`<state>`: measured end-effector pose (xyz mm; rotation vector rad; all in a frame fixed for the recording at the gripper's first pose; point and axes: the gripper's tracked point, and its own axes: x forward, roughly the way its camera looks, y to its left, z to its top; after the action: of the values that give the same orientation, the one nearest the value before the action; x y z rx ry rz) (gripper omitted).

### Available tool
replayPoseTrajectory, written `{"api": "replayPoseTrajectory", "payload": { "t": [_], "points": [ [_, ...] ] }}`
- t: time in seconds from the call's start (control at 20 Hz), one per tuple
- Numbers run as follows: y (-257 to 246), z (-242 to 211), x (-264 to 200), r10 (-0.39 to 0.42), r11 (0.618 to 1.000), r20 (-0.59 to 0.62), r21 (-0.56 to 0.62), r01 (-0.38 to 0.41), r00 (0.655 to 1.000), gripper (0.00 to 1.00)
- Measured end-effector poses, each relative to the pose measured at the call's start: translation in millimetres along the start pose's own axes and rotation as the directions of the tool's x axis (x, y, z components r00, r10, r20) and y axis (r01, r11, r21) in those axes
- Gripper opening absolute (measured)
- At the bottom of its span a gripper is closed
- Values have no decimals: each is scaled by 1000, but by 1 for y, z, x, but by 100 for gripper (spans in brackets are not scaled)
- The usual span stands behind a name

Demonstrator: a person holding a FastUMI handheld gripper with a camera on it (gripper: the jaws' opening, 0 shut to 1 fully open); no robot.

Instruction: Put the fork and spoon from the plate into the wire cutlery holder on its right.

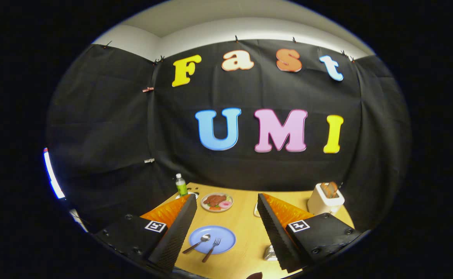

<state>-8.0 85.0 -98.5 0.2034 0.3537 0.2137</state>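
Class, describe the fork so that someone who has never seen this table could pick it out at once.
Start at the wooden table and find the blue plate, lying between the open gripper fingers. Two utensils lie on it, handles reaching over its near rim. The fork is the one on the right, ending in tines, while the spoon beside it ends in a round bowl.

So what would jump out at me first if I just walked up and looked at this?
Probably the hand-held gripper itself: its two dark ridged fingers stand wide open over a wooden table. Between them lies a blue plate with a spoon and fork on it. Beyond it sits a plate of food, with a white toaster past the right finger.
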Motion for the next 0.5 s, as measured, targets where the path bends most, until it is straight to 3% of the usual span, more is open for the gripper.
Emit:
{"api": "replayPoseTrajectory", "payload": {
  "t": [0.1,0.2,0.35,0.5],
  "points": [
    [8,-33,19,27,999,-122,21,-25,992,98],
    [16,-73,35,31,999,-233,-5,-33,972,91],
    [24,-134,55,31,997,-376,-53,-55,926,80],
    [33,-187,81,30,998,-481,-41,-56,876,77]
  ]
}}
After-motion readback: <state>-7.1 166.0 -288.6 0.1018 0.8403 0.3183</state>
